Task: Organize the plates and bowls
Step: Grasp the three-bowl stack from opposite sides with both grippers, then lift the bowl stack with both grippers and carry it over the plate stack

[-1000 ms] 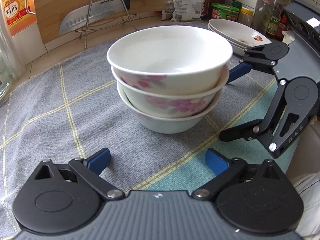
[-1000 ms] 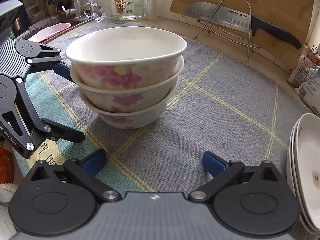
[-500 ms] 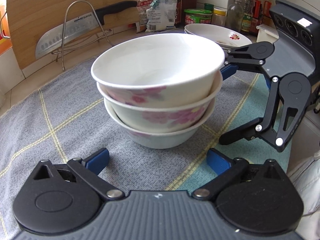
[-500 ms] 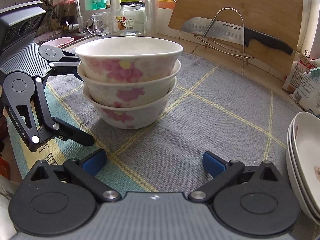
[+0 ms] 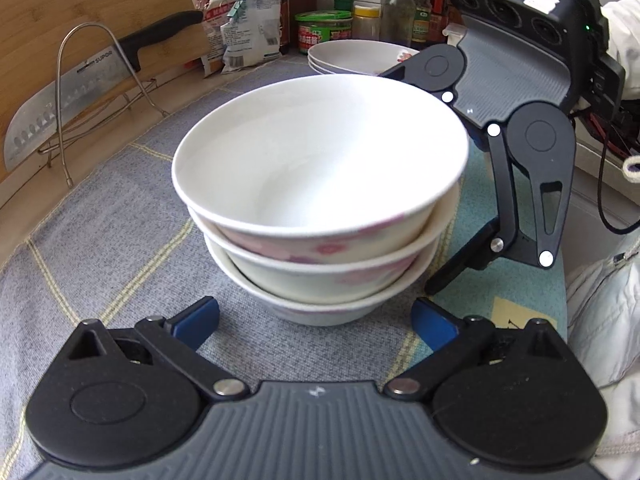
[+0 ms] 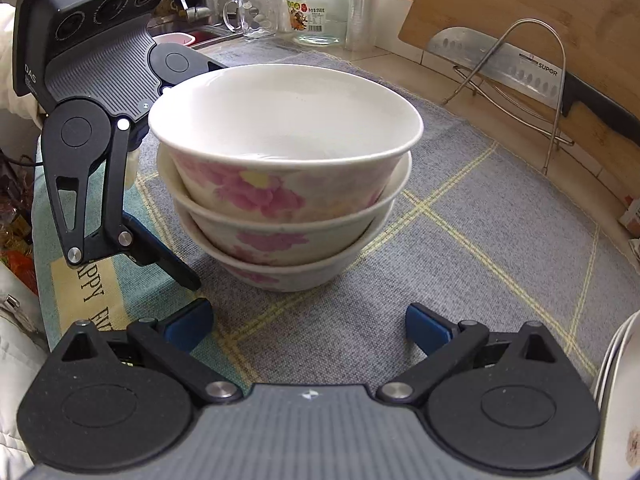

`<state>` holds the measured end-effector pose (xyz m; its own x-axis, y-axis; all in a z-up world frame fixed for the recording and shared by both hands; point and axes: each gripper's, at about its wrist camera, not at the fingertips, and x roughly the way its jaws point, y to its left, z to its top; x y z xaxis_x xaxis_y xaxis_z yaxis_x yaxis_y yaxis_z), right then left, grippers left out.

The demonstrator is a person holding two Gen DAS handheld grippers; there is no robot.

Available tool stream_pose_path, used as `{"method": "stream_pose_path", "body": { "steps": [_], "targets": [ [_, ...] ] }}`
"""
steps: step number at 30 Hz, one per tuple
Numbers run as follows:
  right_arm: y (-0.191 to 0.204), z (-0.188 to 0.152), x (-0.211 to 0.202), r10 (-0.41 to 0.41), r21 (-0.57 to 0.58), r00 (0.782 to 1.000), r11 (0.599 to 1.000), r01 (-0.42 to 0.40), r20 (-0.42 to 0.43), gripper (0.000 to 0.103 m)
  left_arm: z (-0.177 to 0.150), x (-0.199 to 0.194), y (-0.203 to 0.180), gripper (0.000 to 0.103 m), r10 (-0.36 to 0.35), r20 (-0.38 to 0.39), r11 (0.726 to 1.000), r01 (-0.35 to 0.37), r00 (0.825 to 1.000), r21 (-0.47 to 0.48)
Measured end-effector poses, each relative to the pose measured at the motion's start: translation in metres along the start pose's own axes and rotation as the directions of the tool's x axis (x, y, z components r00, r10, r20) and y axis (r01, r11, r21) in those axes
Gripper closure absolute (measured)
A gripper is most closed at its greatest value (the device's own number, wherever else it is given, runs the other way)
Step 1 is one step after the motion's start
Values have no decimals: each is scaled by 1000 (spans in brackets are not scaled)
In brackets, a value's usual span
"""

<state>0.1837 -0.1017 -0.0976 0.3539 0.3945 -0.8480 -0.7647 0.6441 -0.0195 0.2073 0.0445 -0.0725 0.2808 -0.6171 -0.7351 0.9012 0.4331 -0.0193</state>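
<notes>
Right wrist view: left gripper (image 6: 168, 184) spread wide beside stack of three glossy floral bowls (image 6: 280, 176), top bowl empty, on woven grey mat (image 6: 480, 248). Right gripper (image 6: 308, 326) spread before stack. White plates (image 6: 616, 392) right of stack.

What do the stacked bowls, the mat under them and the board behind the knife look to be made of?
Stacked bowls: probably glazed ceramic, glossy white with pink printed flowers. Mat: woven fabric, matte grey with yellow lines and visible weave. Board: seemingly bamboo or wood, with pale tan grain strips.
</notes>
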Motion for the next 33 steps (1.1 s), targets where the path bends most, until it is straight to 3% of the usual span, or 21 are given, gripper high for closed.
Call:
{"method": "stream_pose_path", "body": {
  "steps": [12, 24, 33],
  "targets": [
    [-9, 27, 3, 90, -180, 996, 979, -90, -7, 0, 14, -4, 7, 12, -71, -16, 991, 72, 997, 113],
    [-14, 38, 5, 155, -184, 987, 970, -161, -42, 17, 21, 2, 11, 16, -112, -55, 981, 120, 992, 155],
    [-15, 41, 7, 162, -184, 985, 968, -168, -52, 18, 23, 3, 11, 16, -124, -69, 977, 134, 990, 167]
  ]
}}
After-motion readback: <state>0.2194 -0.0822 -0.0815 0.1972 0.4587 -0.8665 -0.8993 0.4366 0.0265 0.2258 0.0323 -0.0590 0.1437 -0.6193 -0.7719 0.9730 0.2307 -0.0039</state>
